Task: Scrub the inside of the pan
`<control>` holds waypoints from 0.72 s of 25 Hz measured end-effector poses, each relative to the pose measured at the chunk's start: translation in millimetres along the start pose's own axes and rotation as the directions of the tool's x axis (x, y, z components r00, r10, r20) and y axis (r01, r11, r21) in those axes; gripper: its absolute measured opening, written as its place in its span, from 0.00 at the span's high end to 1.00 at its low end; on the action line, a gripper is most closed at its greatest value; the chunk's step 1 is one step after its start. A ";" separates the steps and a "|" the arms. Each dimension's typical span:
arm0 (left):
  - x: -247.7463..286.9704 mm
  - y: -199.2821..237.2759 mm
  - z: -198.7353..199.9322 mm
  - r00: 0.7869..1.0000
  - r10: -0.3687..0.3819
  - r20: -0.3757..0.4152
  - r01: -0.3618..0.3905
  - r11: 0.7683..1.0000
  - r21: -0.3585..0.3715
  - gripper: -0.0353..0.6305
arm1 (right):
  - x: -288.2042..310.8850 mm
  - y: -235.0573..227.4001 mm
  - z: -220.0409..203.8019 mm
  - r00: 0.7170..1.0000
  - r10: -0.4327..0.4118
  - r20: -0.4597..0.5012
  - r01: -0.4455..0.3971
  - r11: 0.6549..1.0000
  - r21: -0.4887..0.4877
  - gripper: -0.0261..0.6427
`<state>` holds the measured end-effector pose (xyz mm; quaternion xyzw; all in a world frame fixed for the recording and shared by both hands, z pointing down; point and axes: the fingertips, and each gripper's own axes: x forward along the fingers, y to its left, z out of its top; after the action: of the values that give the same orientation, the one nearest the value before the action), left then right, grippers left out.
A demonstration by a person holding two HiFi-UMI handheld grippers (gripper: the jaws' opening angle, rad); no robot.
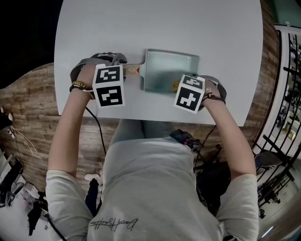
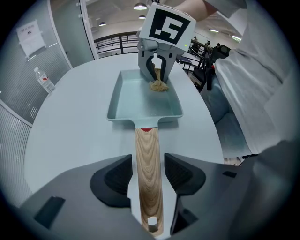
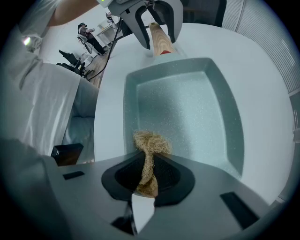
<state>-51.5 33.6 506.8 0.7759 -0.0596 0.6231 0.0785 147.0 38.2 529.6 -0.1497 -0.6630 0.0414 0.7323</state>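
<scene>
The pan (image 1: 169,70) is a pale green, rectangular one lying flat on the white table (image 1: 94,37), its wooden handle (image 2: 148,173) pointing toward the person's left. A small red mark sits where the handle meets the pan's wall. Inside the pan there is only one thing, a tan fibrous scrubber (image 3: 149,145), down at the end farthest from the handle and close to the wall nearest the person. The rest of the speckled pan floor is bare.

The right gripper (image 3: 147,168) has its jaws pinched together on the scrubber; the fibres bunch out in a tuft beyond the pads and reach down into the pan. The left gripper (image 2: 147,164) sits over the handle with its jaws spread wide. The handle runs between them, with a sliver of table showing on each side, so the pads do not press on the wood.

The table is plain and rounded, carrying only the pan. Around it lies a wood-plank floor (image 1: 28,94), with cables and dark gear scattered at the person's left and a black metal rack (image 1: 287,94) at the right. The left gripper view shows a glass wall with a sheet of paper (image 2: 32,36) stuck to it, a clear bottle (image 2: 45,80) beside it, a railing (image 2: 117,42) farther back, and round ceiling lights (image 2: 139,6).
</scene>
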 end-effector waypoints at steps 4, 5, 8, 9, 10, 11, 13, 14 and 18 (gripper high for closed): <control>-4.1 -0.8 -0.2 1.000 -0.005 -0.001 0.005 1.000 0.006 0.61 | 0.3 0.1 1.2 1.000 0.005 -0.006 -0.005 1.000 0.003 0.86; -5.3 -0.4 -0.8 1.000 -0.004 -0.001 0.004 1.000 0.005 0.61 | 0.7 -0.3 1.6 1.000 0.006 -0.007 -0.006 1.000 0.003 0.86; -12.1 -0.6 0.3 1.000 -0.001 0.020 0.001 1.000 -0.006 0.61 | 1.5 0.1 2.4 1.000 0.010 -0.006 -0.010 1.000 0.004 0.86; -14.5 -1.3 2.2 1.000 -0.001 0.032 0.001 1.000 -0.011 0.61 | 1.9 0.7 1.9 1.000 0.009 -0.005 -0.009 1.000 0.004 0.86; -16.6 -1.6 4.0 0.999 0.002 0.041 -0.002 1.000 -0.014 0.61 | 2.4 1.1 1.3 1.000 0.006 -0.002 -0.006 1.000 0.003 0.86; -18.7 -0.8 5.5 0.999 0.012 0.047 -0.011 1.000 -0.014 0.63 | 2.8 0.9 0.7 1.000 -0.001 0.002 0.001 1.000 0.001 0.86; -23.5 2.3 8.9 0.998 0.039 0.057 -0.038 0.999 -0.011 0.67 | 2.8 -0.9 -1.1 1.000 -0.020 0.012 0.020 1.000 -0.002 0.86; -26.3 3.5 11.6 0.996 0.051 0.068 -0.051 0.999 -0.013 0.70 | 2.5 -1.8 -2.0 0.999 -0.027 0.019 0.027 1.000 0.001 0.86; -35.9 7.0 15.8 0.987 0.109 0.115 -0.105 0.994 -0.039 0.86 | 1.2 -5.9 2.1 0.997 -0.037 0.066 0.033 0.998 0.057 0.86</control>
<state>-45.4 23.4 468.7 0.8054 -0.1160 0.5788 0.0542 144.3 33.2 532.6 -0.1159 -0.6882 0.0521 0.7143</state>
